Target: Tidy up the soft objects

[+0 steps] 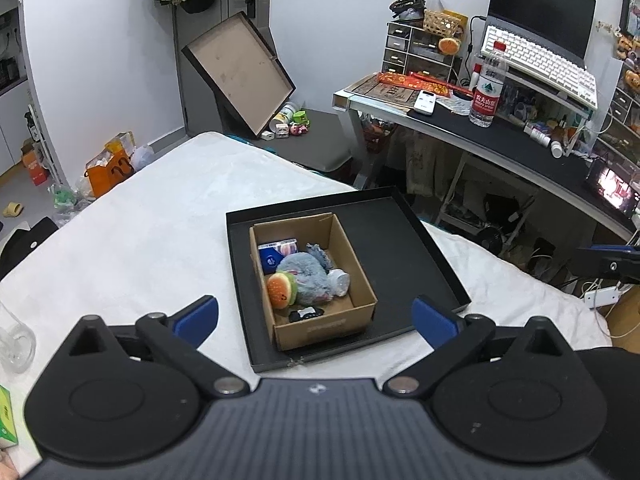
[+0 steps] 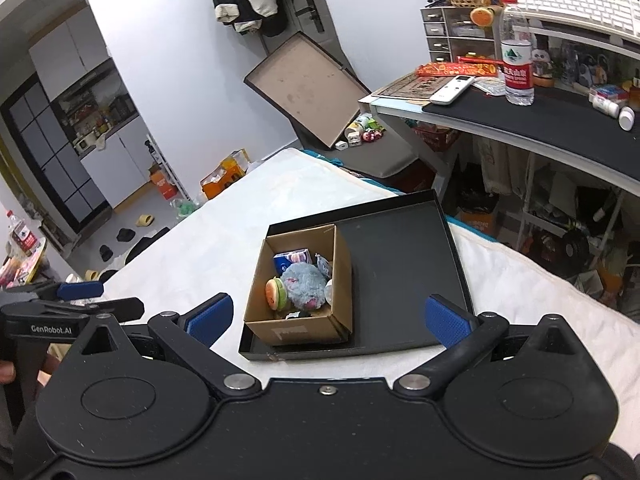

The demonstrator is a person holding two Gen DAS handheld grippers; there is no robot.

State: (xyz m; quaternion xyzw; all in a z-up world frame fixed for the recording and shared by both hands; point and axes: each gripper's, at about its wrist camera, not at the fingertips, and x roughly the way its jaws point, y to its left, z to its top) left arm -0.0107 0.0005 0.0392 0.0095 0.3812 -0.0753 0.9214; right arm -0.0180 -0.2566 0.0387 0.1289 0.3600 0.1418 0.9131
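A brown cardboard box (image 1: 320, 326) (image 2: 298, 334) stands in the left part of a flat black tray (image 1: 404, 248) (image 2: 404, 268) on the white bed. Inside it lie a grey-blue plush (image 1: 306, 276) (image 2: 304, 284), a burger-shaped plush (image 1: 282, 290) (image 2: 276, 294), a blue packet (image 1: 276, 254) (image 2: 290, 259) and a small dark item at the front. My left gripper (image 1: 316, 320) hangs open above and in front of the box, nothing between its blue pads. My right gripper (image 2: 328, 320) is likewise open and empty. The left gripper (image 2: 80, 298) shows at the right wrist view's left edge.
The white bed (image 1: 160, 248) (image 2: 224, 240) spreads left of the tray. A desk (image 1: 500, 140) (image 2: 520, 120) with a water bottle (image 1: 486, 88) (image 2: 518, 56), keyboard and drawers stands at the right. A brown lid (image 1: 240, 72) (image 2: 308, 88) leans on a chair. A clear glass (image 1: 14, 344) sits near left.
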